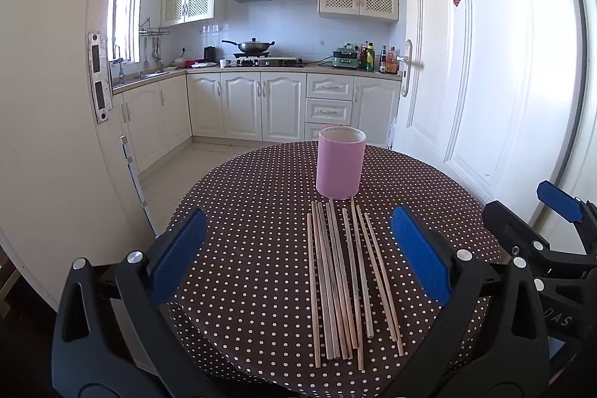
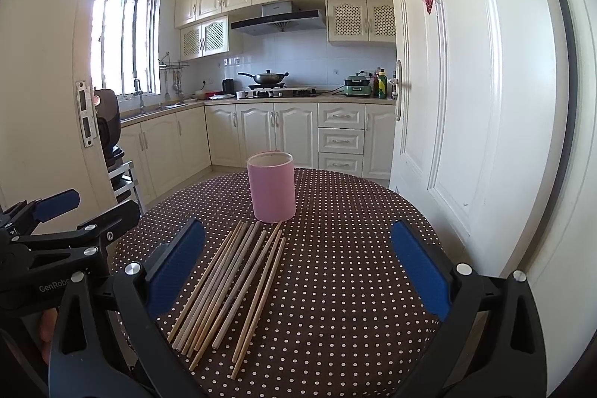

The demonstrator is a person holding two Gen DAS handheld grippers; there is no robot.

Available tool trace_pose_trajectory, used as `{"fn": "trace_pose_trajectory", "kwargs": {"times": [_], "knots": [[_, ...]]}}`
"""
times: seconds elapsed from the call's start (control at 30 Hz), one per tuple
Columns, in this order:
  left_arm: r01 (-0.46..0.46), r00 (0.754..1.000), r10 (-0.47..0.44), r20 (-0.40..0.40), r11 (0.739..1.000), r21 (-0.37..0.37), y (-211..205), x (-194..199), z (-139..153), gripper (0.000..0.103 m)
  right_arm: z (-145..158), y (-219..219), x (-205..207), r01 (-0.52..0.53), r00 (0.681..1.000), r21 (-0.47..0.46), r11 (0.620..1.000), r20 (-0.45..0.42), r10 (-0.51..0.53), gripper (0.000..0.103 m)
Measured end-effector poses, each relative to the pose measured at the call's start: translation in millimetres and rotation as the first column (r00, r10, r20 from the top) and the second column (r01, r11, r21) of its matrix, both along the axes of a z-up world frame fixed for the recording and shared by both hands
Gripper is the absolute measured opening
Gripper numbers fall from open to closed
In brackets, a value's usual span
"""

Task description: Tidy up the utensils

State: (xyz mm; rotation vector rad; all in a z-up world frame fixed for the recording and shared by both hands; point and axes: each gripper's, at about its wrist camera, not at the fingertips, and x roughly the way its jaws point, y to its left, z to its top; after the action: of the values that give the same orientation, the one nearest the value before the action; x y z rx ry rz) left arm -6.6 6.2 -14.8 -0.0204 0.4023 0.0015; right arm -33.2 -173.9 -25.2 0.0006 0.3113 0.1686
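Chopsticks lie in a loose bundle on the table, which wears a brown cloth with white dots. They run lengthwise away from the cameras, their far tips just short of the pink cup, a few of them seeming to touch its base. In the right wrist view the same chopsticks fan out slightly toward the near edge of the table, some crossing or resting on one another, and the cup stands upright behind them, empty as far as its rim shows. The left gripper hangs above the near part of the table with its jaws spread wide, the blue pads well apart on either side of the bundle and holding nothing. The right gripper is likewise wide open and empty, its pads flanking the bundle's right half and bare cloth. Each gripper shows at the edge of the other's view: the right one to the right, the left one to the left, both clear of the chopsticks. Behind the table an open door gives onto a kitchen with cream cabinets and a wok on the stove.
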Motion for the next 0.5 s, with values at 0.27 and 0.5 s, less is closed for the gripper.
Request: {"fn": "trace_pose_trajectory", "kwargs": {"times": [0.27,0.5], "knots": [[0.008,1.0,-0.008,0.01,1.0,0.007,-2.9,1.0,2.1,0.097,0.2,-3.1,-1.0,0.011,1.0,0.006,1.0,0.006,-0.011,0.096],[0.007,1.0,-0.007,0.005,1.0,0.001,-1.8,3.7,1.0,0.097,0.1,-2.0,2.7,0.006,1.0,0.001,1.0,0.0,-0.006,0.096]]}}
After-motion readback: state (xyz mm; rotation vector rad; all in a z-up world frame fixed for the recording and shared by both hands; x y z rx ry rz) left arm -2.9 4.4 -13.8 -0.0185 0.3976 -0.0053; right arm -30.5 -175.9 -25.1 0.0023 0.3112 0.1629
